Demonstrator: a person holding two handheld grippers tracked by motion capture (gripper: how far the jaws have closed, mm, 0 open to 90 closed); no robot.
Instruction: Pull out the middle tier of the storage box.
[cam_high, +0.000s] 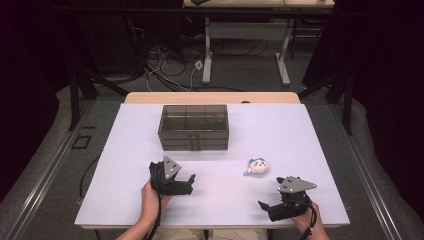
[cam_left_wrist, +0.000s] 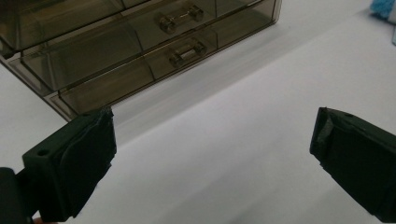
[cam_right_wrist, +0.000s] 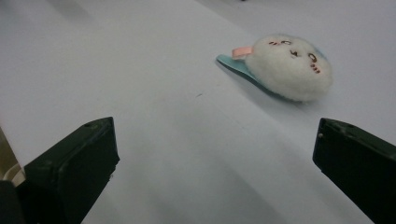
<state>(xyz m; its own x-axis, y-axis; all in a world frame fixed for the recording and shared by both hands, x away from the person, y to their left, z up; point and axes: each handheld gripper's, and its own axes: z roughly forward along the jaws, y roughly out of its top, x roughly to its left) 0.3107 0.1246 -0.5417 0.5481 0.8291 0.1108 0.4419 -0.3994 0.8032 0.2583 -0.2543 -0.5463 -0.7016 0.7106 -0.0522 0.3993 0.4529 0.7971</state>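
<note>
You're at the approach stage — both the left gripper and right gripper gape wide, empty. Next: right onto the plush toy, left toward the drawer box.

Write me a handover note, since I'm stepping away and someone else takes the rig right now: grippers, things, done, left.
Left tongs: open, holding nothing, pointed at the smoky clear drawer box just ahead.
Right tongs: open, holding nothing, near the table's front right, facing the white plush toy.
Things: the box stands mid-table with both drawers shut; the toy lies on the white tabletop to the box's front right, apart from it.
Done: nothing yet, by how things lie.
Left: likely open a drawer, put the toy in, shut it.
</note>
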